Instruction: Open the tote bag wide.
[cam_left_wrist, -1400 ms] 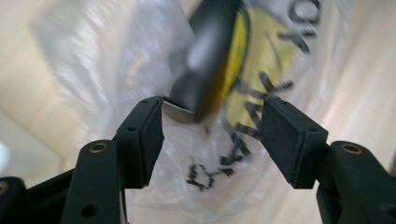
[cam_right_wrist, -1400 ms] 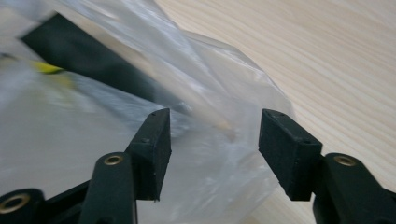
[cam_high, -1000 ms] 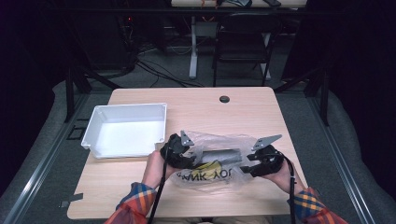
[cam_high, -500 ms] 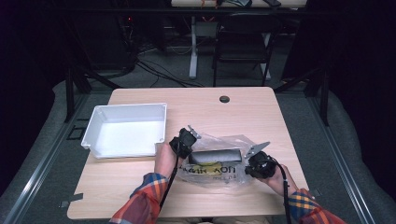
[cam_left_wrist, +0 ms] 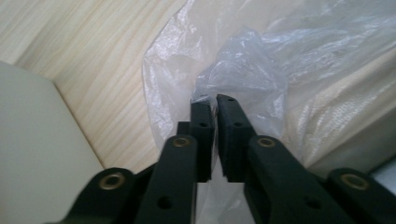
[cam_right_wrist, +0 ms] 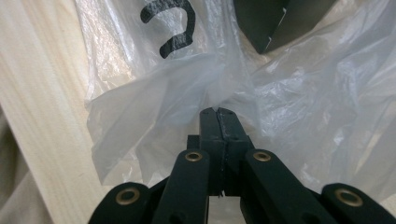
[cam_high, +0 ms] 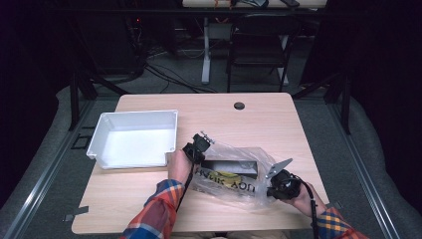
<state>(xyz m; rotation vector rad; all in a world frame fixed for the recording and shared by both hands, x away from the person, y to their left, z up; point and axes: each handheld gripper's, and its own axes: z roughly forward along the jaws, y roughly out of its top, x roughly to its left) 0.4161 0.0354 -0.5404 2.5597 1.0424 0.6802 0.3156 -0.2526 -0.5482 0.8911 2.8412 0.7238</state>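
Overhead, high view: clear plastic bag (cam_high: 234, 174) lies on table (cam_high: 259, 119), dark box (cam_high: 231, 168) inside, white tray (cam_high: 133, 138) just beside at left. Left gripper (cam_high: 200, 145) at bag's left edge, right gripper (cam_high: 274, 172) at its right edge.
Left gripper view: left gripper (cam_left_wrist: 215, 100) almost closed, thin bag film (cam_left_wrist: 243, 70) pinched between jaws.
Right gripper view: right gripper (cam_right_wrist: 218, 112) clamped tight on bunched bag (cam_right_wrist: 187, 79).

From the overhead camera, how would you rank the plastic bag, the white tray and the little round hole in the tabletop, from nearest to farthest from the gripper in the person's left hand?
1. Plastic bag: pinched in the left gripper, at the bag's left end.
2. White tray: just to the gripper's left, apart from it.
3. Round hole: farthest, near the table's far edge.
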